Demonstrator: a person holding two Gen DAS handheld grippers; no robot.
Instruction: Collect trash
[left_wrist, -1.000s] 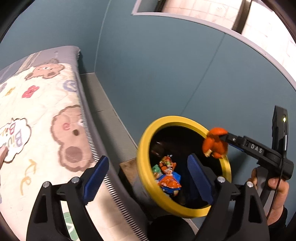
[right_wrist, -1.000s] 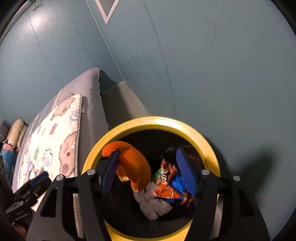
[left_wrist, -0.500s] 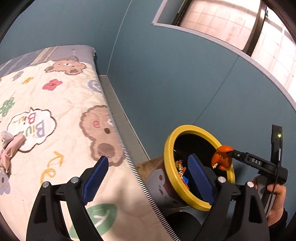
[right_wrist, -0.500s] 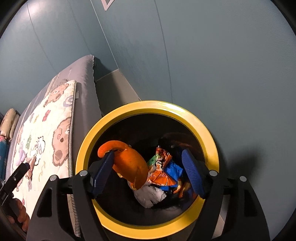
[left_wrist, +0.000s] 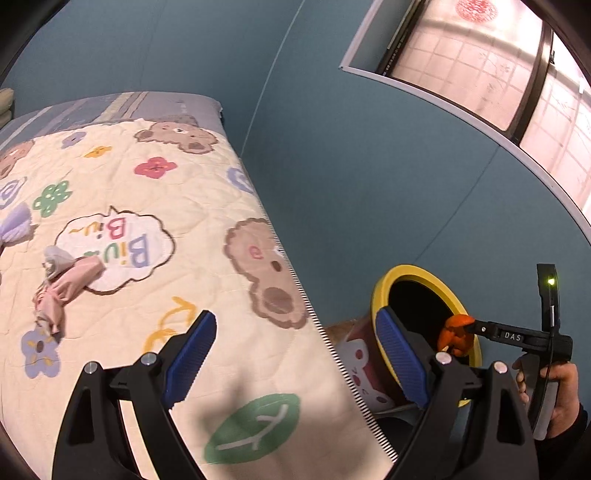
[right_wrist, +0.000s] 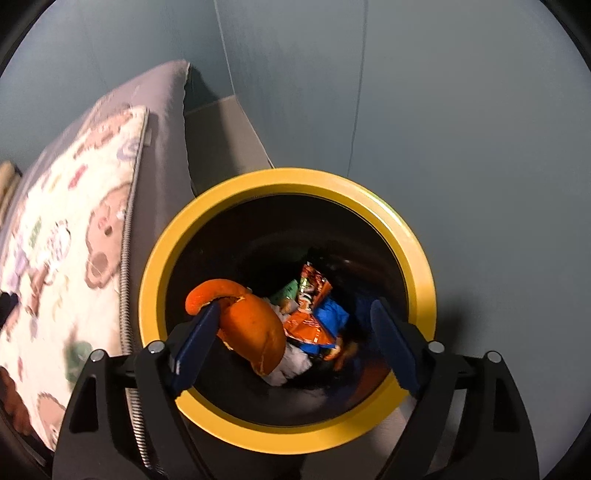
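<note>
A pink crumpled wrapper (left_wrist: 64, 286) is lying on the cartoon-print quilt (left_wrist: 207, 206), well to the left of the yellow-rimmed trash bin (right_wrist: 419, 258), with a pale lilac scrap (left_wrist: 16, 223) sitting farther left still on the same quilt. The left gripper (left_wrist: 295, 363) is hovering over the quilt's near edge, left of the bin, its blue pads spread wide and gripping nothing. The bin is standing on the floor against the teal wall (left_wrist: 369, 166), just beside the mattress edge. Directly above the bin's mouth, the right gripper (right_wrist: 291, 341) is reaching in with its fingers held far apart; an orange peel (right_wrist: 255, 325) is resting against its left pad (right_wrist: 197, 341), while the opposite pad is standing clear of it, so whether the peel is clinging or falling cannot be told. Inside the bin, below the peel, orange and blue snack wrappers (right_wrist: 314, 314) and a white crumpled tissue (right_wrist: 291, 365) are lying in a heap.
</note>
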